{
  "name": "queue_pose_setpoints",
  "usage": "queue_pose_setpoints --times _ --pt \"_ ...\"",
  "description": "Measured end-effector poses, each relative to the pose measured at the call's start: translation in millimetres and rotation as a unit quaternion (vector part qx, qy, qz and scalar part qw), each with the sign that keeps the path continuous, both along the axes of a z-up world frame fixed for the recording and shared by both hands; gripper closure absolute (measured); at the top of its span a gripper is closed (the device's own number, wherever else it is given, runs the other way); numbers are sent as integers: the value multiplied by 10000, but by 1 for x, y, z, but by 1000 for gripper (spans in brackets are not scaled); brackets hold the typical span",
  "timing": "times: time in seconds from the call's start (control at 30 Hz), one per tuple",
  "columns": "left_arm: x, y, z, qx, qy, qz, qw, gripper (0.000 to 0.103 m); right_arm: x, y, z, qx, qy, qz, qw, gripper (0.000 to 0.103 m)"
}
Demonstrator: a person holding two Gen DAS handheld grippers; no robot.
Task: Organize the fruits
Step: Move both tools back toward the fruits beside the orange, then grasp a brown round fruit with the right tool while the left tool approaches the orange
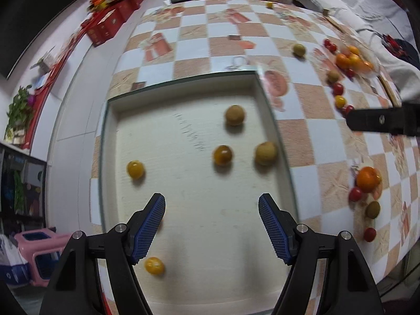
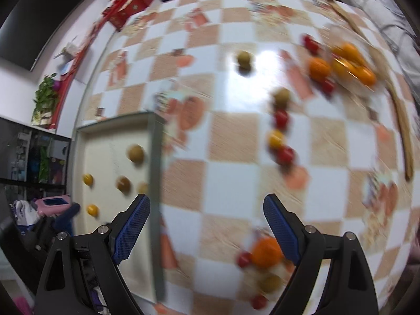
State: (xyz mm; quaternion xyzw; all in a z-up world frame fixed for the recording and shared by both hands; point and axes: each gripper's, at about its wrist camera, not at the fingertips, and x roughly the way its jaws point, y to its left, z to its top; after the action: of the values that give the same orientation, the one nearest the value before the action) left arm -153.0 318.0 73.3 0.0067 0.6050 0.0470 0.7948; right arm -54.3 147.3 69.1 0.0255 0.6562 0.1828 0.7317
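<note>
A shallow cream tray (image 1: 183,81) (image 2: 155,141) lies on the checked tablecloth. In it are several small fruits: a tan one (image 1: 234,115), another tan one (image 1: 266,153), an amber one (image 1: 222,155), and yellow ones (image 1: 135,169) (image 1: 154,265). My left gripper (image 1: 212,225) hangs open over the tray, nothing between its fingers. My right gripper (image 2: 206,227) is open and empty above the cloth, just right of the tray. Under it lie an orange (image 2: 266,252) and a red tomato (image 2: 244,259). More loose fruit sits further off: a red tomato (image 2: 281,118), a yellow one (image 2: 275,138), a green one (image 2: 244,58).
A heap of oranges (image 2: 349,63) (image 1: 351,59) lies at the far right of the table. Red gift boxes (image 1: 110,23) and packets crowd the far end. A pink container (image 1: 39,239) stands on the floor at left. The right gripper's black body (image 1: 380,120) shows at right in the left wrist view.
</note>
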Motion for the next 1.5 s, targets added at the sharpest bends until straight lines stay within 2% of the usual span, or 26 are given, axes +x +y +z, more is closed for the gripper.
queue_pose_setpoints --times 0.2,0.37,0.53,0.7,0.73,0.8,0.87,1.0,1.23,1.33,1.43,1.5 --pt "3 -39 6 -52 -4 -529 9986 28 -31 -61 -4 -337 63 -315 9989 13" --pt "5 -72 4 -75 69 -963 9953 28 -59 -99 -16 -562 305 -496 9967 13" --pt "15 -98 -3 -263 254 -1216 9919 28 -82 -110 -30 -611 601 -529 9949 13" --pt "27 -119 -6 -655 326 -1486 9862 28 -94 -110 -37 -539 558 -475 9959 14" --pt "29 -122 -7 -708 345 -1516 9853 28 -95 -109 -39 -495 553 -463 9962 16" --pt "34 -129 -11 -844 418 -1609 9825 28 -98 -109 -40 -398 539 -451 9967 31" --pt "37 -137 -14 -912 469 -1725 9797 28 -99 -109 -43 -331 533 -447 9970 36" --pt "44 -144 -17 -1069 523 -1865 9752 28 -104 -105 -49 -91 467 -424 9980 39" --pt "52 -143 -25 -1168 711 -1805 9740 28 -105 -97 -55 22 230 -563 9981 48" --pt "51 -147 -27 -1123 743 -1893 9726 28 -104 -93 -55 -31 87 -561 9984 55" --pt "52 -150 -27 -1131 753 -1896 9724 28 -102 -93 -56 2 40 -609 9981 72" --pt "52 -151 -27 -1140 762 -1890 9724 28 -101 -94 -57 30 38 -637 9980 75"
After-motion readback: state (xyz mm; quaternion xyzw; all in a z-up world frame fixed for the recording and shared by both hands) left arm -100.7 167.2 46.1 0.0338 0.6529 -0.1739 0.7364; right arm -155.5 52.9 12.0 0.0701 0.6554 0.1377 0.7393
